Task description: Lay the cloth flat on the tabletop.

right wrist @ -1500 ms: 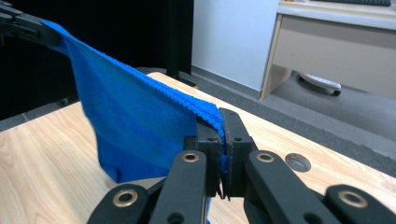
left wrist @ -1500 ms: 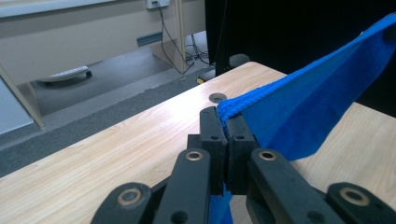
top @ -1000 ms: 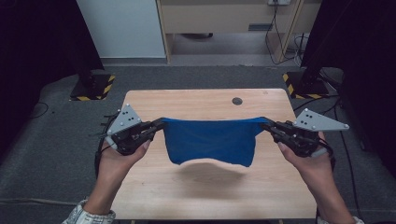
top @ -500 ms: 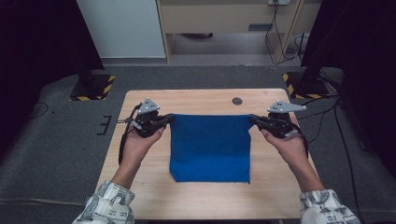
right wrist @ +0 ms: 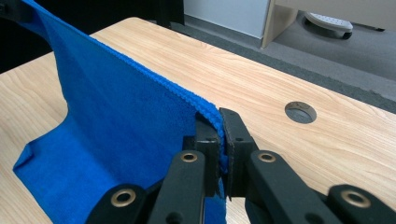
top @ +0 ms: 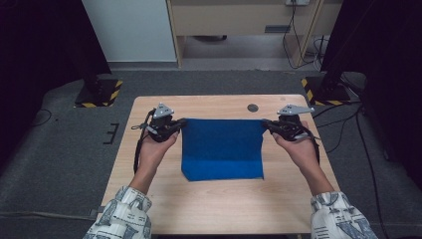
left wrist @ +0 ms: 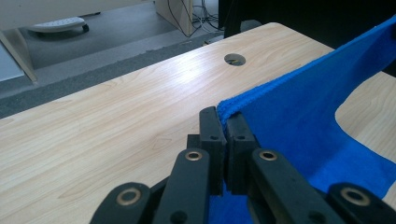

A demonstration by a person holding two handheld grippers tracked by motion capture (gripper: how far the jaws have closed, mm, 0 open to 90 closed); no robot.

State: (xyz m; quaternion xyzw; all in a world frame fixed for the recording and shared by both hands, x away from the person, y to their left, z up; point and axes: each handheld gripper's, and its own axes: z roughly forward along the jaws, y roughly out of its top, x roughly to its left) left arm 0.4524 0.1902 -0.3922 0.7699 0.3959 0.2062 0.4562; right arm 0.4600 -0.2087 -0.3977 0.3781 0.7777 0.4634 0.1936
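A light wooden table (top: pixel 219 209) with a pale grain stands on grey carpet (top: pixel 59 164). A round cable hole (top: pixel 253 107) is cut near its far edge, right of centre. Beyond the table are a white panel (top: pixel 132 30), a pale wooden desk (top: pixel 239 15) with cables (top: pixel 293 35) hanging under it, and two black stands whose bases carry yellow-and-black hazard tape (top: pixel 99 92). Dark curtains close off both sides of the room.

A blue cloth (top: pixel 222 148) is on the middle of the table. Its far edge is stretched taut between the two grippers and runs left to right, raised off the wood; from there the cloth slopes down toward the person, and its near part lies flat on the table. It looks roughly square, so no clear long axis can be told.

The left gripper (top: pixel 175 124) has its jaws clamped on the cloth's far left corner; the left gripper view shows the hemmed edge pinched between the two black jaws. The right gripper (top: pixel 268 125) is likewise closed on the far right corner, the hem pinched between its jaws in the right gripper view. The person's hands hold both grippers, patterned sleeves (top: pixel 124 214) showing at the bottom of the high view.
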